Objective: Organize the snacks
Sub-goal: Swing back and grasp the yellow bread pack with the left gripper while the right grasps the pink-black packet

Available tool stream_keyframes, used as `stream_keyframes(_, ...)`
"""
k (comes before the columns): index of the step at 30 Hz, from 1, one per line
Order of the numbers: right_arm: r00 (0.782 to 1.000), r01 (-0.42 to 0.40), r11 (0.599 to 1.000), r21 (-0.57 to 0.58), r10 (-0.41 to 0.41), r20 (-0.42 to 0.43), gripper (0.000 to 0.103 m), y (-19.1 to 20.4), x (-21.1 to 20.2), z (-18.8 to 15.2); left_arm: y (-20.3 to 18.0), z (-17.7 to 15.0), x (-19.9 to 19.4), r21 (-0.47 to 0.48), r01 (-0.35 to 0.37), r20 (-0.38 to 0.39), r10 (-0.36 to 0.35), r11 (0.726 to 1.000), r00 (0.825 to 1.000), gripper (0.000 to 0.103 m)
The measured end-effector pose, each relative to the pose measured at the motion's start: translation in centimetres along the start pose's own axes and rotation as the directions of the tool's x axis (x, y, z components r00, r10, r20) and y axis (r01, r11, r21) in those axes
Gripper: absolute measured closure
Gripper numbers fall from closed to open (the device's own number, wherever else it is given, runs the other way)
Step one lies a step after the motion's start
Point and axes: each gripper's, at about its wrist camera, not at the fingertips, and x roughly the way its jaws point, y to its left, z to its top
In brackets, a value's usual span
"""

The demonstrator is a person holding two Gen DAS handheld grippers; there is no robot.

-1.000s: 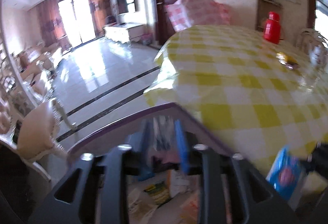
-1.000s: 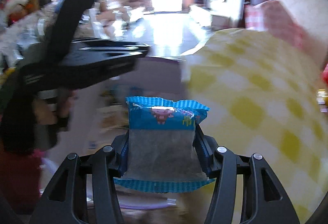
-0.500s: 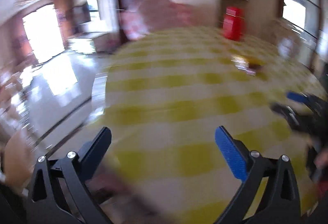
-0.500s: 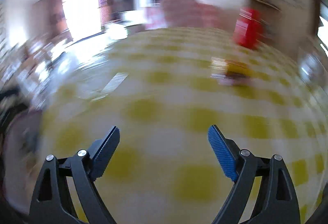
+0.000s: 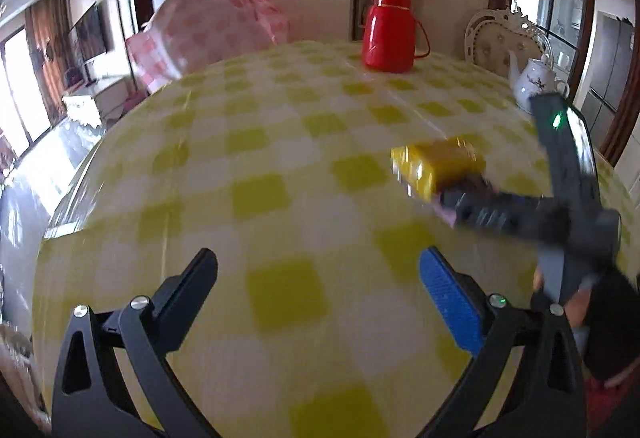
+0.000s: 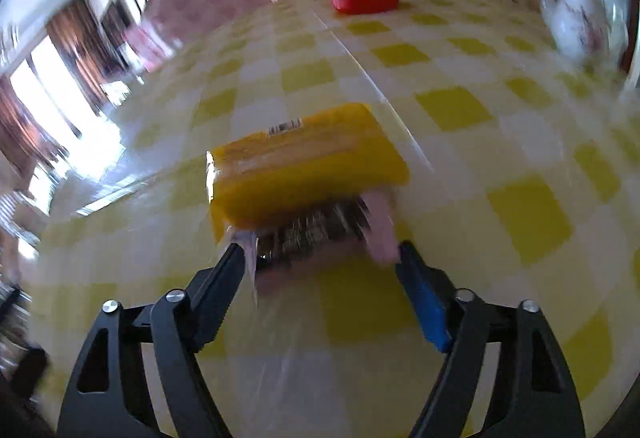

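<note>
Two snack packets lie stacked on the desk (image 6: 520, 222) straight ahead of the right gripper (image 6: 320, 258), whose jaws are closing with the lower, pinkish packet (image 6: 316, 234) just entering between the tips, pads not yet pressing; the yellow packet (image 6: 304, 161) rests on top, its long axis running across the jaws. Farther left, the left gripper (image 5: 320, 278) hangs wide open and empty over bare cloth, well apart from the packets, so the right is nearer; beyond stand a red flask (image 5: 388, 29) and a white teapot (image 5: 534, 81).
</note>
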Motion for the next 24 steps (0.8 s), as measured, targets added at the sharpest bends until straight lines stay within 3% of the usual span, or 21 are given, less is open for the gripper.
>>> stream_keyframes(1,1.0,0.0,1.0,-0.027,0.001,0.011,0.045,0.2,0.1,0.2,-0.4,1.4,1.2,0.014,0.012,0.014,-0.012,1.0,1.0,0.002)
stream_keyframes(2,1.0,-0.006,0.998,-0.064,0.006,0.011,0.052,0.2,0.0,0.1,-0.8,2.5,2.1,0.032,0.022,0.024,-0.023,0.999,0.999,0.002)
stream_keyframes(6,0.997,-0.07,0.992,-0.1,0.073,0.024,0.054,-3.0,-2.8,-1.8,-2.9,6.4,6.0,0.144,0.06,0.013,-0.063,0.988,0.998,0.002)
stream_keyframes(9,0.99,-0.137,0.985,-0.104,0.14,0.02,0.055,-5.7,-6.2,-3.9,-6.3,8.8,9.4,0.312,0.123,-0.012,-0.126,0.942,0.992,0.002)
stream_keyframes(12,0.982,-0.179,0.981,-0.079,0.183,0.044,0.055,-8.5,-8.6,-6.6,-10.6,9.4,12.6,0.532,0.212,-0.099,-0.189,0.82,0.977,0.002)
stream_keyframes(13,0.978,-0.202,0.978,-0.041,0.204,0.04,0.055,-9.5,-8.9,-7.3,-12.2,9.2,13.5,0.613,0.222,-0.118,-0.19,0.758,0.975,0.002)
stream_keyframes(14,0.976,-0.216,0.976,-0.018,0.217,0.037,0.062,-10.0,-9.1,-7.8,-13.3,9.1,14.1,0.666,0.226,-0.128,-0.19,0.711,0.973,0.002)
stream_keyframes(15,0.974,-0.223,0.975,-0.009,0.223,0.04,0.069,-10.2,-9.3,-8.0,-14.0,8.8,14.5,0.691,0.242,-0.147,-0.196,0.681,0.97,0.002)
stream_keyframes(16,0.973,-0.228,0.974,-0.01,0.228,0.046,0.069,-10.1,-9.4,-7.9,-14.9,8.6,15.2,0.708,0.289,-0.199,-0.211,0.644,0.957,0.002)
stream_keyframes(17,0.971,-0.231,0.973,-0.016,0.232,0.054,0.07,-10.0,-9.6,-7.8,-15.4,8.4,15.7,0.708,0.309,-0.226,-0.211,0.635,0.951,0.002)
stream_keyframes(18,0.971,-0.227,0.974,-0.027,0.228,0.066,0.07,-9.8,-9.9,-7.8,-15.9,8.2,16.3,0.701,0.328,-0.258,-0.204,0.633,0.944,0.002)
stream_keyframes(19,0.973,-0.218,0.975,-0.036,0.22,0.072,0.071,-9.8,-10.3,-7.9,-16.1,7.6,17.2,0.676,0.352,-0.304,-0.19,0.648,0.934,0.004)
stream_keyframes(20,0.974,-0.212,0.976,-0.041,0.215,0.075,0.072,-9.8,-10.4,-8.0,-15.8,7.5,17.3,0.625,0.367,-0.311,-0.211,0.69,0.927,0.017)
stream_keyframes(21,0.974,-0.214,0.976,-0.038,0.216,0.075,0.072,-9.9,-10.4,-8.1,-15.1,7.6,17.2,0.563,0.396,-0.331,-0.242,0.725,0.912,0.044)
stream_keyframes(22,0.974,-0.212,0.977,-0.032,0.213,0.074,0.073,-10.1,-10.3,-8.0,-14.4,7.5,16.7,0.523,0.402,-0.329,-0.258,0.751,0.909,0.051)
stream_keyframes(24,0.977,-0.196,0.98,-0.027,0.198,0.076,0.073,-10.5,-10.1,-8.0,-13.0,6.9,15.3,0.445,0.39,-0.3,-0.276,0.806,0.913,0.055)
